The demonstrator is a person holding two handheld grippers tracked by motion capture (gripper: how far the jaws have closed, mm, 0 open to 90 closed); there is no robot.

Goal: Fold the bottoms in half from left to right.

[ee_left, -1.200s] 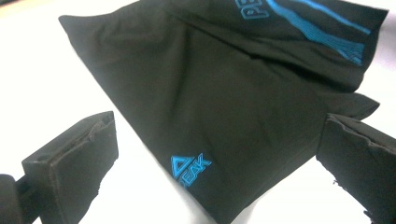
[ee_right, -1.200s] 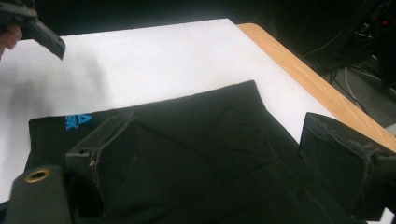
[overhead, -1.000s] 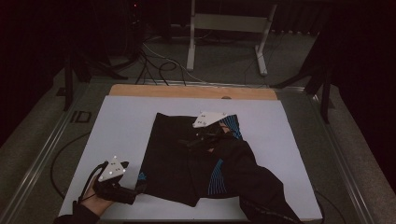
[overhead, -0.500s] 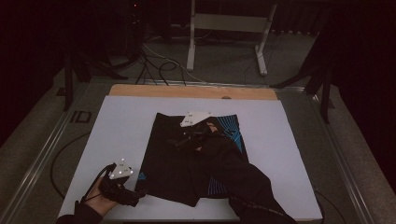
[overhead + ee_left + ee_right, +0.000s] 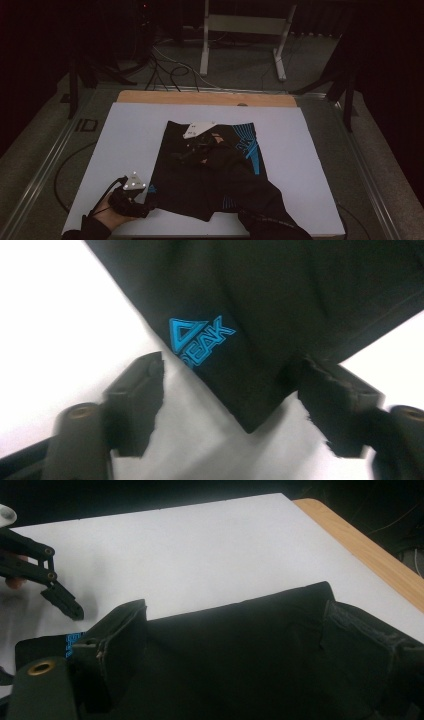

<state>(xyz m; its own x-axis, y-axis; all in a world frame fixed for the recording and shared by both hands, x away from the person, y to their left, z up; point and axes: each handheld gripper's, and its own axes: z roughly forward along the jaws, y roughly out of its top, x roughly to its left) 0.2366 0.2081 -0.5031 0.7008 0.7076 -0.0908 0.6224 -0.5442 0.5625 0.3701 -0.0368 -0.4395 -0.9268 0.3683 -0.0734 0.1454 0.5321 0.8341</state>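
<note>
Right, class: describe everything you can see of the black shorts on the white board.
The black shorts look like soft, thin fabric with blue line patterns and a blue PEAK logo near one hem corner. They lie flat but rumpled on the white board. That logo corner sits between the jaws of the left hand-held gripper, which have just been closing. The right hand-held gripper rests over the far edge.

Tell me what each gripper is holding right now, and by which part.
Left gripper: jaws closing around the logo corner of the black shorts, pads not yet pressing. Right gripper: fabric edge lies between its jaws; a grip cannot be told.
</note>
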